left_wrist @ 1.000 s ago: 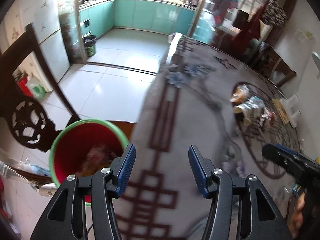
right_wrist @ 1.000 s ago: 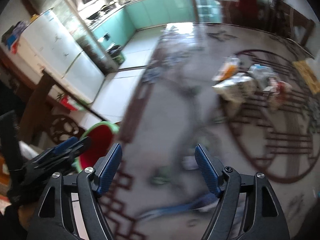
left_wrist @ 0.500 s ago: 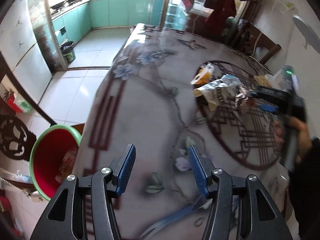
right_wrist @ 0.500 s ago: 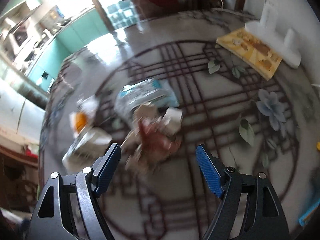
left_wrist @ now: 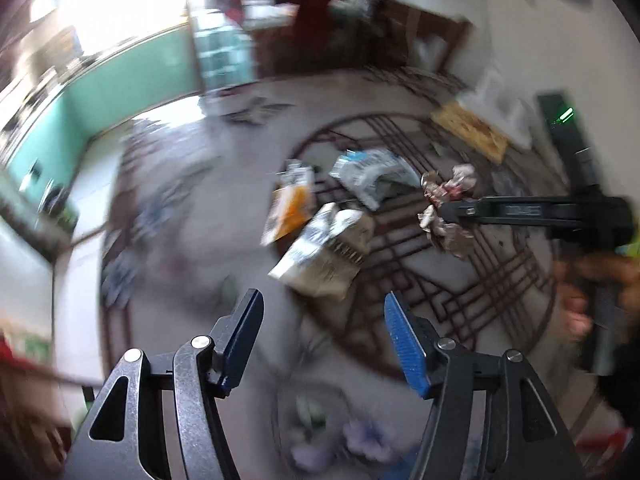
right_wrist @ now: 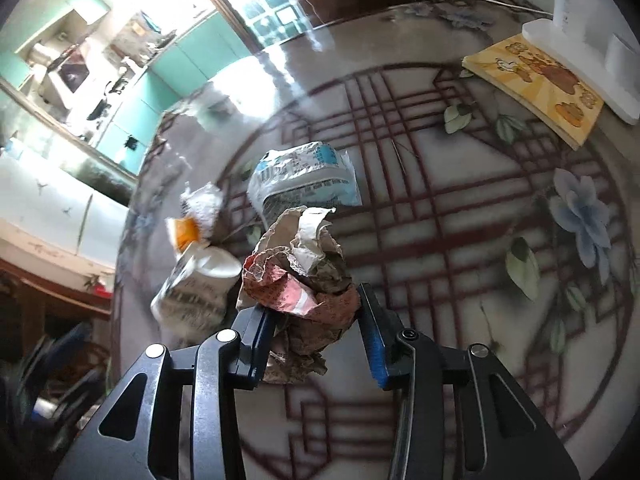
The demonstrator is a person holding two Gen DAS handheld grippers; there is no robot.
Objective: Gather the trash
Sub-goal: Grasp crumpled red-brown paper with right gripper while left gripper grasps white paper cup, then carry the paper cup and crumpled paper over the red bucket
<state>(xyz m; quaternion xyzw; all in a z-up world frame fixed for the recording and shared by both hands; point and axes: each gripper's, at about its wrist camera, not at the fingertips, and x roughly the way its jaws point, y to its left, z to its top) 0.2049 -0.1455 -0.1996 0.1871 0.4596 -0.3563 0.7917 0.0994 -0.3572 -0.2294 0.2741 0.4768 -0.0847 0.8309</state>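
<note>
My right gripper (right_wrist: 316, 332) has just closed on the crumpled paper (right_wrist: 304, 276) mid-table (right_wrist: 460, 264), my left gripper (left_wrist: 322, 340) hangs open and empty, and three wrappers (right_wrist: 304, 176) remain beside it.

A yellow cartoon booklet (right_wrist: 536, 92) lies on the patterned table (right_wrist: 460, 220) beside a white block (right_wrist: 580, 76) — possibly foam.

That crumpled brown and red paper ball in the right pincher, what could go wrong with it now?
1. The crumpled brown and red paper wad bulges well above the right gripper, whose jaws have just been closing on it; loose flaps might tear off or slip out.
2. The white and blue plastic wrapper lies close behind, so lifting could drag it along.
</note>
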